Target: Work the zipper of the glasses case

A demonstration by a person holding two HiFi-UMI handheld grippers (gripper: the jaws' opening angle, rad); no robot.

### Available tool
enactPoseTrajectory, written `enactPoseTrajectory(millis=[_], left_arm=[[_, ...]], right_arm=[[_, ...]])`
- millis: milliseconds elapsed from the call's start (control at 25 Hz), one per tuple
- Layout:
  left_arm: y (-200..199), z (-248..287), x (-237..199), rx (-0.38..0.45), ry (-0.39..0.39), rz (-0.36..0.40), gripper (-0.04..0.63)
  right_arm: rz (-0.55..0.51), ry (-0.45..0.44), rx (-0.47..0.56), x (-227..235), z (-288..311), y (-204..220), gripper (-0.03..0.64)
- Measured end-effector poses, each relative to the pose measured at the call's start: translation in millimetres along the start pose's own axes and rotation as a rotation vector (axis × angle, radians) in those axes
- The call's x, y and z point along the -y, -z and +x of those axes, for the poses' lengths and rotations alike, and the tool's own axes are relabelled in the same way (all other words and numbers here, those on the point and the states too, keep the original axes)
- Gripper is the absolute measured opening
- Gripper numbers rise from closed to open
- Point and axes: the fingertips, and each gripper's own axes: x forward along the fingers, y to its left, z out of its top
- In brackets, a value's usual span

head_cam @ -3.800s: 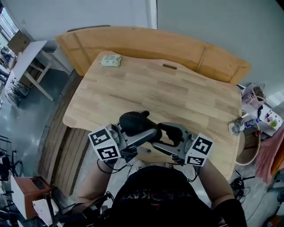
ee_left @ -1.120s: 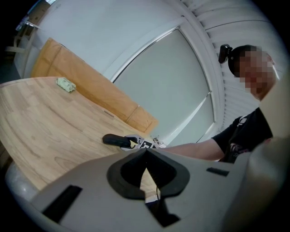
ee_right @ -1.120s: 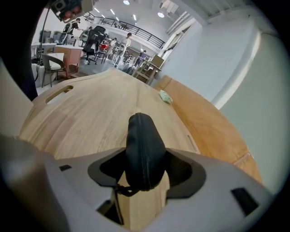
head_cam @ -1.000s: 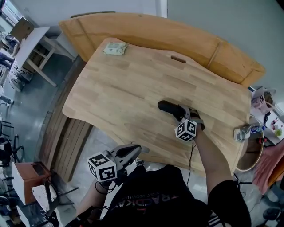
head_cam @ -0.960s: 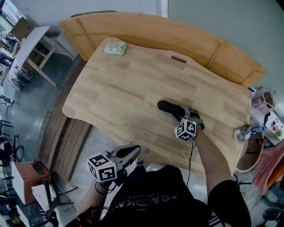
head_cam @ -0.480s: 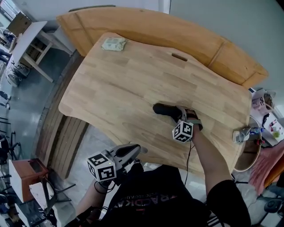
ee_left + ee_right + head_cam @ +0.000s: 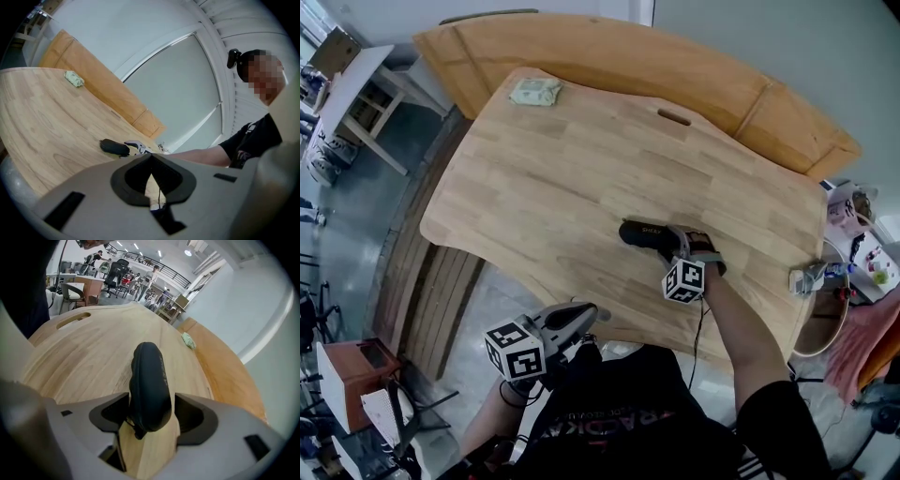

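Observation:
The black glasses case lies on the wooden table, right of the middle. My right gripper straddles its near end. In the right gripper view the case sits between the jaws, which are opening, with a thin gap at each pad. Its zipper pull hangs at the near tip. My left gripper is shut and holds nothing, off the table's front edge. From the left gripper view the case is far ahead.
A green-white packet lies at the table's far left corner. A slot is cut near the far edge. A second wooden board stands behind the table. Small clutter sits past the right edge.
Nearly four seconds ago both grippers held the case close to the body. Over the last second the case stays on the table at the right gripper, and the left gripper stays low.

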Motion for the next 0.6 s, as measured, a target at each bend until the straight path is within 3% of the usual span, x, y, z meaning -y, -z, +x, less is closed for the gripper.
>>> enactPoseTrajectory(millis=[400,480,600], left_arm=[[4,0,7,-0.009,0.051,0.014,0.011],[6,0,9,-0.016,0.061,0.023,0.011],[8,3,12,-0.031,0.08,0.038,0.011]], right_arm=[[0.0,0.032,0.027,-11,-31,-7,0.319],[0.055,0.067,0.043,-6,-43,-8,0.319],[0.231,0.131,0.085,9,-66,-11,0.318]])
